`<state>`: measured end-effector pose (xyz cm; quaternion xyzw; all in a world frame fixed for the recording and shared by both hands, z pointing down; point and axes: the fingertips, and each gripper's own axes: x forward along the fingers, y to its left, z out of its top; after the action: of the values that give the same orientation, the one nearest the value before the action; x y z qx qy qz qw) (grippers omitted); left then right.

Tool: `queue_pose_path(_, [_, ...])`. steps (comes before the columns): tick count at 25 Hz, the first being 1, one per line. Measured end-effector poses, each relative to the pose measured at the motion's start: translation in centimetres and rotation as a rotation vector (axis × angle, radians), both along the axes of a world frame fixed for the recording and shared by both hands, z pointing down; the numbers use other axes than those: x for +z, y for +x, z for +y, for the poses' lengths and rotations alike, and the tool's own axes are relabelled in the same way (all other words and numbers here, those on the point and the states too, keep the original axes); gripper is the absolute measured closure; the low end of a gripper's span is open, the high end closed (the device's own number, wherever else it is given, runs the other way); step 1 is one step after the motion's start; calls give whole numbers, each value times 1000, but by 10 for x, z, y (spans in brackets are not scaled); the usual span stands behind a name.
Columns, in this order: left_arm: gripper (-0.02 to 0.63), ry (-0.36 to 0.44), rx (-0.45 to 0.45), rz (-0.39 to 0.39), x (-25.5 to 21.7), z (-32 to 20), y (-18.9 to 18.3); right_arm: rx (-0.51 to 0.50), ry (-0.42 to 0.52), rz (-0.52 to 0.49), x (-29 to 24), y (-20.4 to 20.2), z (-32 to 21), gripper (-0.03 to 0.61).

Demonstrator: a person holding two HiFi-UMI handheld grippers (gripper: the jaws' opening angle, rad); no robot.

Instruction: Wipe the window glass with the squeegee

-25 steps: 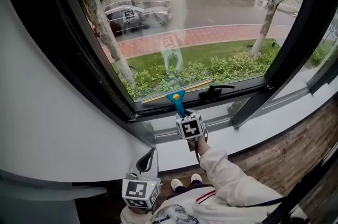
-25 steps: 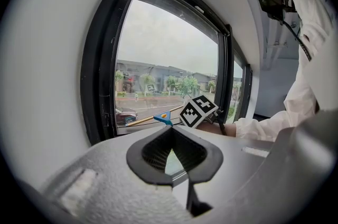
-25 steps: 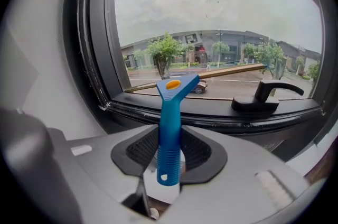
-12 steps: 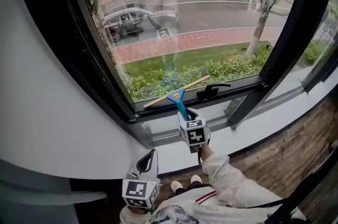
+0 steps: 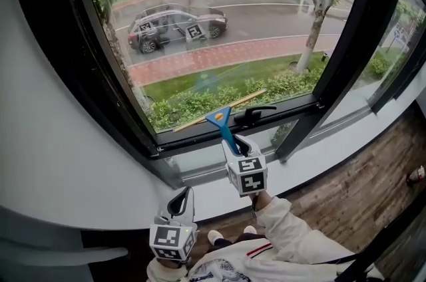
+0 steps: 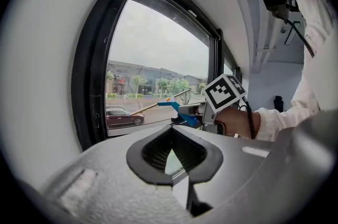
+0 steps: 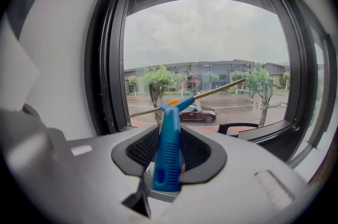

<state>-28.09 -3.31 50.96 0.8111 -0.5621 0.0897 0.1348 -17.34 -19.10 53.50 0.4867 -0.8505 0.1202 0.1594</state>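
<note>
The right claw (image 5: 234, 140), gripping the squeegee (image 5: 219, 118), is still holding it beside the window handle (image 5: 259, 114); the stroke is probably ending. The left claw (image 5: 181, 198) is staying closed.

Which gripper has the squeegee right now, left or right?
The right gripper: its jaws clamp the blue handle of the squeegee. The left gripper hangs lower, jaws together with nothing between them.

Squeegee (image 5: 220, 118) (image 7: 169, 153) (image 6: 175, 107): blue ribbed handle, orange spot at the neck, long thin pale-yellow blade bar.
Hold: handle clamped between the jaws of the right gripper (image 5: 234, 141) (image 7: 168, 167).
Pose: handle points toward the pane; blade slants, left end lower.
Window glass (image 5: 219, 41) (image 7: 206, 54) (image 6: 153, 59): clear, upright, black-framed; blade lies along its lower edge, contact not discernible.
</note>
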Motion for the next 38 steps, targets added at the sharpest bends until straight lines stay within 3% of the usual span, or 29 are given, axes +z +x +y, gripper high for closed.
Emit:
queue_pose_path(8, [614, -1, -27, -23, 3, -10, 37, 27, 59, -68, -39, 80, 21, 449])
queue_pose_path(18, [614, 14, -123, -50, 3, -1, 156, -16, 128, -147, -77, 226, 49, 449])
queue_pose_path(24, [614, 53, -173, -73, -17, 22, 209, -44, 174, -187, -110, 291, 74, 449])
queue_pose_path(30, [614, 132, -188, -117, -47, 23, 217, -21, 208, -221, -134, 324, 98, 449])
queue_pose_path(38, [614, 178, -164, -126, -66, 26, 221, -16, 223, -221, -142, 325, 118, 449])
